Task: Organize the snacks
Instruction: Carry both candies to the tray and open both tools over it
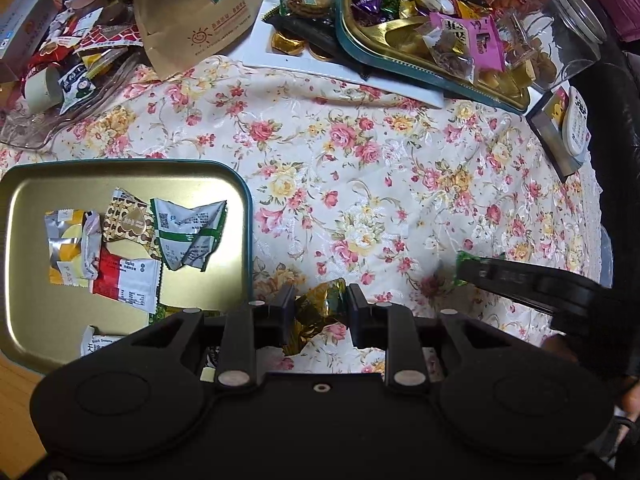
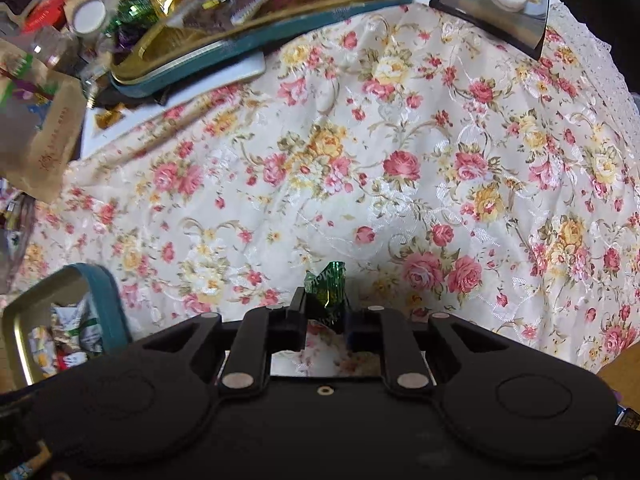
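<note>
Two tongs closed, left tongs (image 1: 319, 306) pinching gold candy (image 1: 316, 312), right tongs (image 2: 325, 312) pinching green candy (image 2: 326, 286)

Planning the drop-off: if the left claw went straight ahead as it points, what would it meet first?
Probably only the floral tablecloth; farther on, the white tray. Left claw grips a gold candy. Depth unclear.
</note>
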`<state>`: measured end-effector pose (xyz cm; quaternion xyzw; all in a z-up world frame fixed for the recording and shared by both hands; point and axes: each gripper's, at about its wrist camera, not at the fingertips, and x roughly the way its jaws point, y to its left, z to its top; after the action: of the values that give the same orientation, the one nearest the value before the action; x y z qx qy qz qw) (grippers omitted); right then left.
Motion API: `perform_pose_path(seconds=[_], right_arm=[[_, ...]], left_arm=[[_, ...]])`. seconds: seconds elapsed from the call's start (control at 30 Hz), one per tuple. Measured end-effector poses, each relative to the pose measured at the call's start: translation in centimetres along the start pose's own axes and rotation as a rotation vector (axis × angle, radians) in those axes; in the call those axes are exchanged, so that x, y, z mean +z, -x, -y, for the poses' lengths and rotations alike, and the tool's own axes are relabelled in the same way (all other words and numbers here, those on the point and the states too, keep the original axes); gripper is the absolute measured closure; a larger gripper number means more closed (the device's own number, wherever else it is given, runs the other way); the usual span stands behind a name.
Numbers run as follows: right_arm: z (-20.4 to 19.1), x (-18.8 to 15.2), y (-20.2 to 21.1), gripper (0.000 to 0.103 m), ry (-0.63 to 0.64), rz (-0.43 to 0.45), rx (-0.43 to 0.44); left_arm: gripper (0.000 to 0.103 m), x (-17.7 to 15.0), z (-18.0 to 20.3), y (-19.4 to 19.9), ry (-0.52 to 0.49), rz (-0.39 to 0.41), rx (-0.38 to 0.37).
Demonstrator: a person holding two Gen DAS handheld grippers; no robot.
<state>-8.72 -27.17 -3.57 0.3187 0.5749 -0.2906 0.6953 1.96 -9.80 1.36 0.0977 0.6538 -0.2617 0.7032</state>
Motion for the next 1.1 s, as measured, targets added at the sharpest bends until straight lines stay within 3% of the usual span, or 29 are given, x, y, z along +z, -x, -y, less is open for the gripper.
perform_pose_path(seconds=[0.17,0.5,0.8,0.97,1.1], right_arm=[[0.5,0.0,3.8,0.086,-0.003,0.051,0.087],[-2.5,-0.8,7.1,0.086,0.072,0.086,0.147],[-8.7,-3.4,8.1,0.085,0.217,0.076,0.177],[-12.4,-5.3,8.4,0.085,0.303,0.066,0.198],[-15.2,-6.9,9.0,0.085,0.362,0.068,0.218]], left_arm=[[0.068,0.5,-1.1,0.8,0.024,0.026,0.008],[0.068,0.7,-6.5,2.6,0.105,0.089,0.065],[0.068,0.1,-11.5,4.0,0.199,0.134,0.138],[0.062,-0.4,-13.4,5.2,0.222,0.19,0.21],[0.062,-0.6,-14.4,5.9,0.247,0.205,0.183]])
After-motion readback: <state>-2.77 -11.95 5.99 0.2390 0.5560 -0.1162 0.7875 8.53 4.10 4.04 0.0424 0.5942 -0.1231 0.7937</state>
